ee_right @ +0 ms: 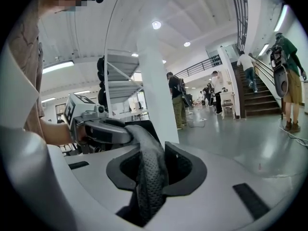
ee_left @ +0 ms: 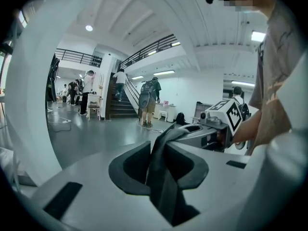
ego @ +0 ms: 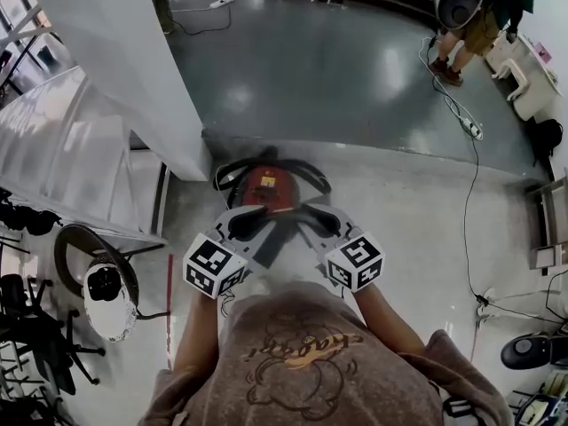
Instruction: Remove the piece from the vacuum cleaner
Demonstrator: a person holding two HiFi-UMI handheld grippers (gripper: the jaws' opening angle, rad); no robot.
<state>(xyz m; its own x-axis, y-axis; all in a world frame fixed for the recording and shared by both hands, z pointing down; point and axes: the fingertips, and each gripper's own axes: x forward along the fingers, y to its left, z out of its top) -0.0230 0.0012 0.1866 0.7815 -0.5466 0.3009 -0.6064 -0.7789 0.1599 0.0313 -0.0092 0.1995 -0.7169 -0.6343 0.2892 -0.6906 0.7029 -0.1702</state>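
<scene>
A red vacuum cleaner [ego: 264, 185] with a black hose looped round it sits on the floor just ahead of me. Both grippers hang over its near side, tips turned toward each other. A dark grey strip [ee_left: 161, 177] runs from one gripper to the other. My left gripper [ee_left: 161, 150] [ego: 256, 218] is shut on one end of it. The right gripper [ee_right: 150, 153] [ego: 309, 218] pinches the other end, where the strip [ee_right: 150, 177] shows a perforated surface. Each gripper view shows the opposite gripper holding the strip. Where the strip meets the vacuum is hidden.
A white pillar [ego: 124, 60] rises at the left, with a staircase rail beside it. A round chair [ego: 98, 278] stands at the lower left. A person [ego: 475, 11] stands far right, beside a cable and power strip [ego: 475, 131]. A fan base [ego: 532, 351] is at the lower right.
</scene>
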